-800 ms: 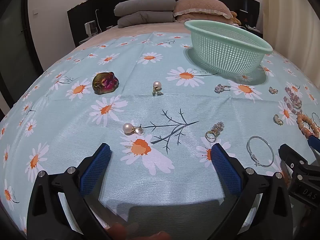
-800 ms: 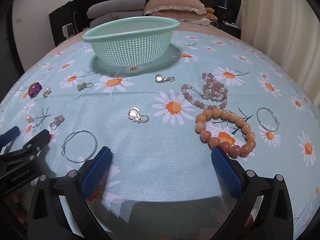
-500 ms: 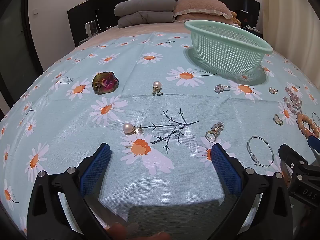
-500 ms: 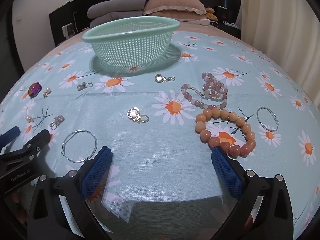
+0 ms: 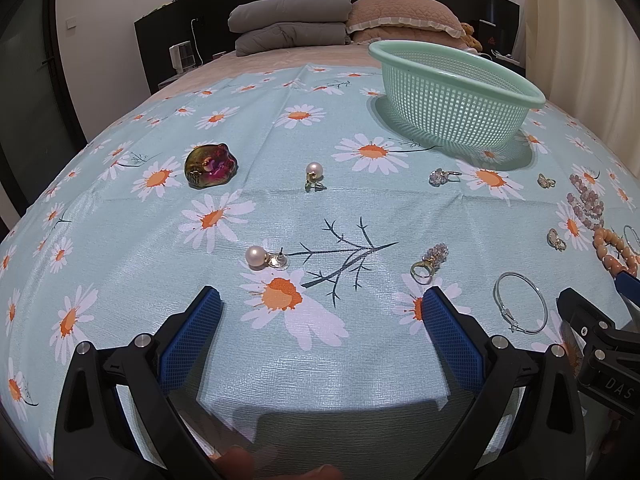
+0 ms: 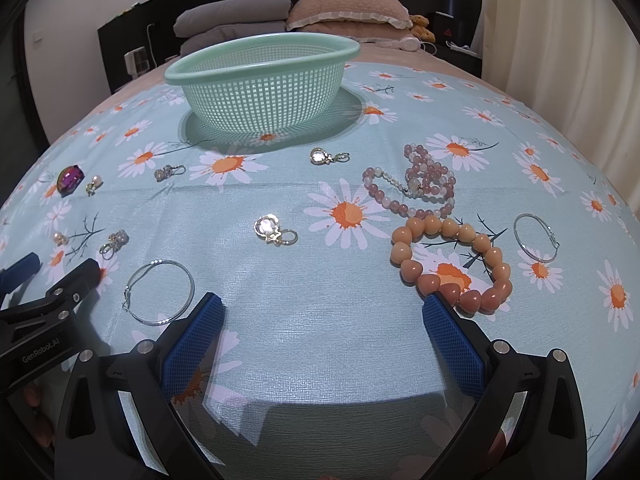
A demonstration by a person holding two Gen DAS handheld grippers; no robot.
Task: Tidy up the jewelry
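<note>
Jewelry lies scattered on a daisy-print cloth. In the left wrist view I see a pearl earring (image 5: 266, 258), a second pearl earring (image 5: 313, 175), an iridescent brooch (image 5: 211, 165), a crystal ring (image 5: 429, 261) and a silver hoop (image 5: 520, 302). My left gripper (image 5: 320, 308) hovers open above the cloth, holding nothing. The right wrist view shows an orange bead bracelet (image 6: 452, 264), a pink bead bracelet (image 6: 416, 188), two shell pendants (image 6: 274, 230) (image 6: 326, 157) and hoops (image 6: 160, 292) (image 6: 536, 238). My right gripper (image 6: 320, 308) is open and empty. A green mesh basket (image 6: 260, 88) (image 5: 456, 100) stands behind.
Pillows (image 5: 288, 20) and a dark headboard (image 5: 180, 20) sit at the bed's far end. A curtain (image 6: 560, 60) hangs on the right. The other gripper's black frame shows at the right edge of the left view (image 5: 600, 344) and the left edge of the right view (image 6: 36, 320).
</note>
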